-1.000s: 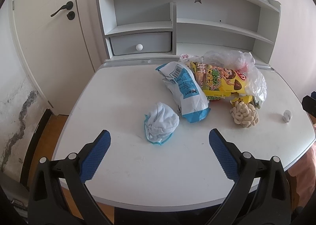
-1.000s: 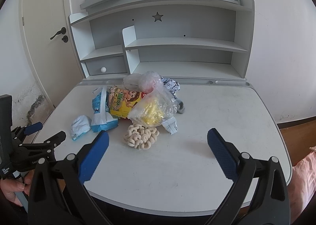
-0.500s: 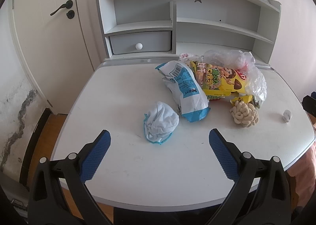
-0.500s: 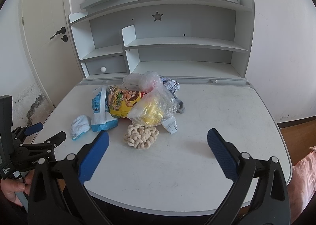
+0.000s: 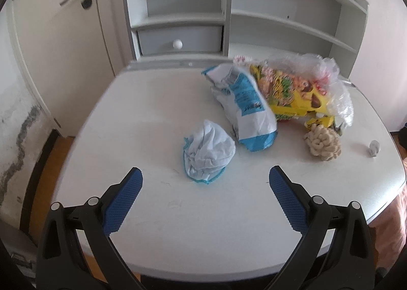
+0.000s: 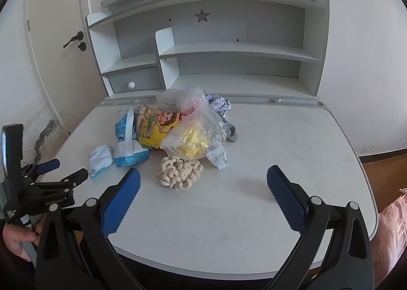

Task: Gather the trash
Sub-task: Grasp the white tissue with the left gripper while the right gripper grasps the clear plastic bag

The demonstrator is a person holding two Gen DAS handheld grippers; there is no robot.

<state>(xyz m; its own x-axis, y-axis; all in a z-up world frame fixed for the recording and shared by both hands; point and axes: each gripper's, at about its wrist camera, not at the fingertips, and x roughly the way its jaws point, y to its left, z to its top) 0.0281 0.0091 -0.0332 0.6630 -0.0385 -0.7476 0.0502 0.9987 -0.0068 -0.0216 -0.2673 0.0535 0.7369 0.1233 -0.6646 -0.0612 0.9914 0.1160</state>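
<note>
Trash lies in a heap on the white desk. Nearest my left gripper is a crumpled white-and-blue wrapper, just beyond the open jaws. Behind it lie a blue-and-white bag, a yellow snack bag and a clear plastic bag. A beige clump of puffed rings and a small paper ball sit to the right. My right gripper is open above the desk's front, short of the puffed rings; the clear bag holds something yellow.
A grey-white hutch with shelves and a small drawer stands along the desk's back. A white door is at the left. A hand holds the left gripper's handle at the desk's left edge. Wooden floor shows at right.
The left wrist view has drifted slightly, and its far objects are a little blurred. The trash and the right gripper stay as they were.
</note>
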